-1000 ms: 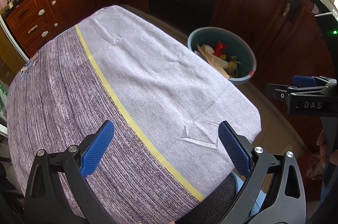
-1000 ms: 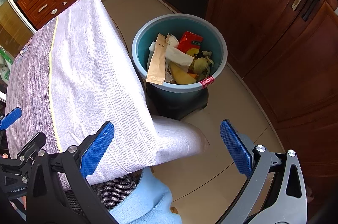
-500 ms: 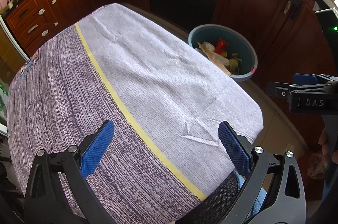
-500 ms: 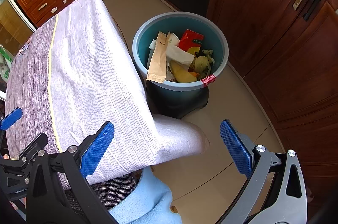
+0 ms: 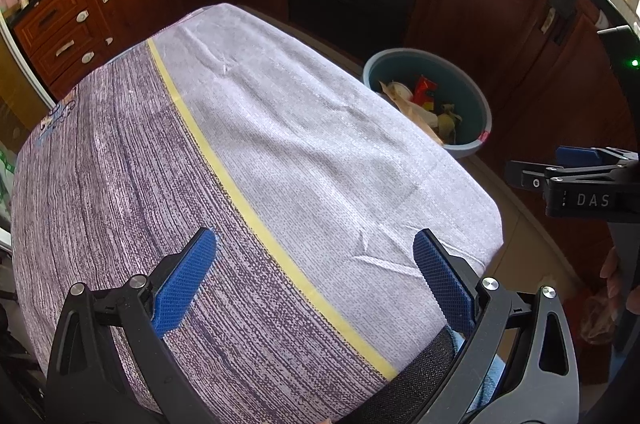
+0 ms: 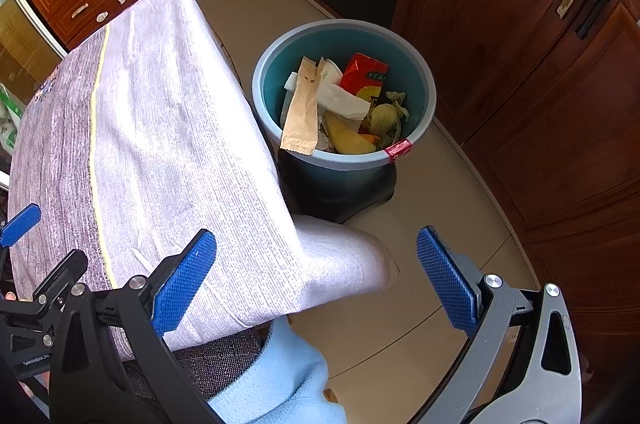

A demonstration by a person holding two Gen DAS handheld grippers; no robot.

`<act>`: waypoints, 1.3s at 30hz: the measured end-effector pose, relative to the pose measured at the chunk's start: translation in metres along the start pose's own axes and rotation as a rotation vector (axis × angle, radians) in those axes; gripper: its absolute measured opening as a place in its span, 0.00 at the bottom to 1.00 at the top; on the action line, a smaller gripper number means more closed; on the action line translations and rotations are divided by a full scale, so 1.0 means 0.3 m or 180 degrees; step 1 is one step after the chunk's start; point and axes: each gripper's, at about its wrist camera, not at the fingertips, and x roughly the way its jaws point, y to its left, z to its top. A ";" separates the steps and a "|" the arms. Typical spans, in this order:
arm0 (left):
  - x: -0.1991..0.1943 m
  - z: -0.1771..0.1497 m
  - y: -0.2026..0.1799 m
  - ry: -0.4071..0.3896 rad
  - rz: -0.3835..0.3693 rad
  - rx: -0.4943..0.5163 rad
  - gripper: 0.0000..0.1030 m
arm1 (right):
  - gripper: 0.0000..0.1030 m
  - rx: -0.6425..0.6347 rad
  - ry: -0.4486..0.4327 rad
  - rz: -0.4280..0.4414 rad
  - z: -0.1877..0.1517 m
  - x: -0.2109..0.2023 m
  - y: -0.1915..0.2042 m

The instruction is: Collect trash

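Trash: a brown paper sleeve, white crumpled paper, a red carton, yellow peel and greenish husks, all lying inside the blue bin on the floor, just beside the far right corner of the cloth-covered counter. In the left wrist view the same bin shows beyond the counter's edge.

Counter: striped purple and pale cloth with a yellow band; no loose item shows on it in either view.

Left gripper: released, jaws spread wide, nothing between the pads, held over the near edge of the cloth.

Right gripper: released likewise, empty, hanging over the counter's corner with the floor and bin ahead of it. From the left wrist view it appears side-on.

Step in hand, as judged: collection looks close to done, so the useful work is a check. Sweep each camera along the cloth and the floor around the bin for strays; the floor behind the bin is hidden, so something may possibly lie there. Keep the jaws open and level on any approach, and avoid snagging the cloth's loose corner fold. The paper sleeve leans on the rim; a light push inward would settle it.
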 end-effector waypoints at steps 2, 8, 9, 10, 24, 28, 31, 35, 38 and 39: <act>0.003 -0.002 0.009 0.0001 -0.0006 -0.0020 0.96 | 0.93 -0.0003 0.0006 -0.0006 0.001 0.003 0.005; 0.016 -0.012 0.045 -0.0004 0.0004 -0.0095 0.96 | 0.93 -0.0012 -0.0054 0.0027 0.010 0.005 0.032; 0.017 -0.014 0.056 -0.0013 0.0025 -0.0112 0.96 | 0.93 -0.0011 -0.0081 0.0047 0.011 0.005 0.041; 0.017 -0.015 0.070 -0.0043 0.0070 -0.0134 0.96 | 0.93 -0.0017 -0.0111 0.0065 0.013 0.007 0.053; -0.005 -0.051 0.459 -0.0302 0.0483 -0.0962 0.96 | 0.93 -0.0545 -0.0524 0.0230 0.091 0.117 0.396; 0.019 -0.082 0.597 -0.0317 0.0726 -0.1194 0.96 | 0.93 -0.0674 -0.0609 0.0335 0.122 0.166 0.500; 0.048 -0.111 0.696 -0.0304 0.0869 -0.1363 0.96 | 0.93 -0.0740 -0.0621 0.0379 0.147 0.207 0.565; 0.080 -0.150 0.808 -0.0303 0.1034 -0.1586 0.96 | 0.93 -0.0782 -0.0637 0.0429 0.178 0.260 0.631; 0.090 -0.169 0.865 -0.0352 0.1112 -0.1723 0.96 | 0.93 -0.0858 -0.0650 0.0426 0.195 0.296 0.677; 0.093 -0.174 0.880 -0.0358 0.1133 -0.1755 0.96 | 0.93 -0.0893 -0.0654 0.0424 0.199 0.307 0.692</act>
